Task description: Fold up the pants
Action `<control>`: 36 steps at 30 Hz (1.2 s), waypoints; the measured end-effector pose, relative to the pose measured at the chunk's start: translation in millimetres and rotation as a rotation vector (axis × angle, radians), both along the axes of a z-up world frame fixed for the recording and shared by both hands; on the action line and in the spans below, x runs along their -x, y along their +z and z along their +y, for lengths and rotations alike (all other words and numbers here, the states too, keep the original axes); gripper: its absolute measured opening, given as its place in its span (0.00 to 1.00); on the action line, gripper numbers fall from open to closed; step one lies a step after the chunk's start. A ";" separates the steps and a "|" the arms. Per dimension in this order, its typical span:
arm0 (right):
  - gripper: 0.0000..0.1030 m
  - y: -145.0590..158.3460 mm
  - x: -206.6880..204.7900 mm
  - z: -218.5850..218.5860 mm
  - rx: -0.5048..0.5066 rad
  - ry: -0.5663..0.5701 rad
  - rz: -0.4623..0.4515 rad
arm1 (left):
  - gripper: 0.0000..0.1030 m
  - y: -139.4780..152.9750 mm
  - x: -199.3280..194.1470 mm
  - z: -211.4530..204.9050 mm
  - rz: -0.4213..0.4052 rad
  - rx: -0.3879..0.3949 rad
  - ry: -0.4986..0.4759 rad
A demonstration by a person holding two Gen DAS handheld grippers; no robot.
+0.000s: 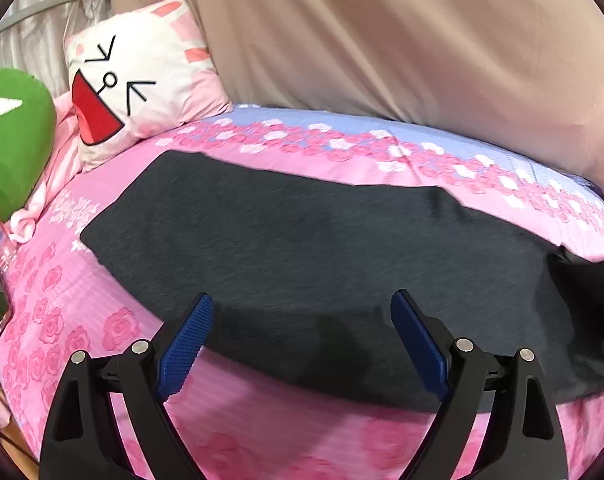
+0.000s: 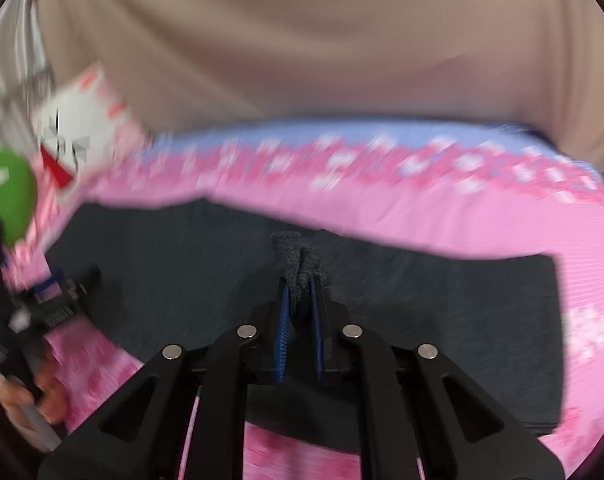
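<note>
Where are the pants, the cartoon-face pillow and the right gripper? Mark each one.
pants [image 1: 286, 240], left wrist view, middle of the flat dark grey cloth.
cartoon-face pillow [image 1: 142, 80], left wrist view, its white printed front.
right gripper [image 2: 300, 292], right wrist view, between the blue pads shut on a bunch of the pants.

My rig: two sets of black tongs with blue pads

On my left tongs [image 1: 302, 340] I see matte black linkage arms with triangular cut-outs, round silver pivot screws, and ribbed blue pads [image 1: 186, 346] on the inner faces. My right tongs [image 2: 300, 300] are built the same: black arms, four silver screws, blue ridged pads. The left tongs' black frame looks blurred from the right wrist view.
</note>
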State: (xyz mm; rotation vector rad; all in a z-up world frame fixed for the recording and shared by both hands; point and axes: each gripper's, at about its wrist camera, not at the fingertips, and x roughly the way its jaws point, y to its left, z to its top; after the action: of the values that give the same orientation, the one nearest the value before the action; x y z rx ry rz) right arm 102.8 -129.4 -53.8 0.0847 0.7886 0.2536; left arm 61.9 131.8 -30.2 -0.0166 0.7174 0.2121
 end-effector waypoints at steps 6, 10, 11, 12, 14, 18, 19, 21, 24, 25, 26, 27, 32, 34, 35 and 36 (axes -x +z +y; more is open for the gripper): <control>0.09 -0.2 0.4 10.9 -0.036 -0.031 0.035 | 0.85 -7.4 0.1 12.4 0.032 0.093 -0.043; 0.09 24.1 1.3 27.8 -0.023 0.016 -0.006 | 0.85 -8.3 -1.3 7.5 0.041 0.066 -0.049; 0.09 20.4 0.4 33.6 -0.019 0.030 0.004 | 0.85 -8.2 -1.0 7.2 0.039 0.069 -0.052; 0.09 12.7 -1.7 41.6 -0.010 0.047 0.028 | 0.85 -8.5 -1.1 8.1 0.041 0.074 -0.049; 0.13 -15.8 0.1 54.6 0.034 0.081 0.052 | 0.85 -9.5 -2.0 11.7 0.047 0.087 -0.035; 0.15 1.0 28.3 34.7 -0.035 0.076 -0.001 | 0.85 -11.2 -1.9 20.6 0.051 0.125 -0.013; 0.15 10.1 39.2 21.7 -0.037 0.057 -0.024 | 0.85 -11.4 -1.9 22.1 0.050 0.131 -0.010; 0.15 20.5 56.2 -3.6 -0.013 -0.004 -0.058 | 0.85 -11.5 -1.9 22.0 0.052 0.134 -0.008; 0.15 23.6 79.8 -67.4 -0.007 -0.168 -0.059 | 0.85 -8.7 0.8 19.5 0.040 0.133 -0.021; 0.17 20.5 87.9 -91.9 0.000 -0.238 -0.047 | 0.85 -7.3 1.4 18.3 0.038 0.134 -0.027; 0.16 16.3 93.3 -110.4 -0.001 -0.279 -0.027 | 0.85 -4.4 3.0 13.9 0.040 0.142 -0.040; 0.16 10.7 99.6 -130.2 -0.014 -0.322 -0.006 | 0.85 -1.0 4.0 6.1 0.050 0.152 -0.056; 0.17 -0.6 106.7 -160.0 -0.073 -0.388 0.009 | 0.85 10.9 -6.9 -53.3 0.120 0.252 -0.195; 0.17 -1.3 105.4 -157.6 -0.087 -0.363 -0.001 | 0.85 7.8 -16.8 -75.3 0.157 0.239 -0.198; 0.21 -2.6 102.4 -154.7 -0.085 -0.352 -0.008 | 0.85 4.6 -23.8 -86.9 0.176 0.235 -0.195; 0.34 -3.6 101.1 -153.3 -0.078 -0.345 -0.015 | 0.85 1.5 -29.7 -95.9 0.190 0.240 -0.196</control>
State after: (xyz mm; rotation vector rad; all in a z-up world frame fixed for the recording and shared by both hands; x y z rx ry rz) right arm 1.7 -282.7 -57.4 0.2894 0.7361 -0.0427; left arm 91.6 35.9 -28.7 -0.1560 0.9252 -0.0623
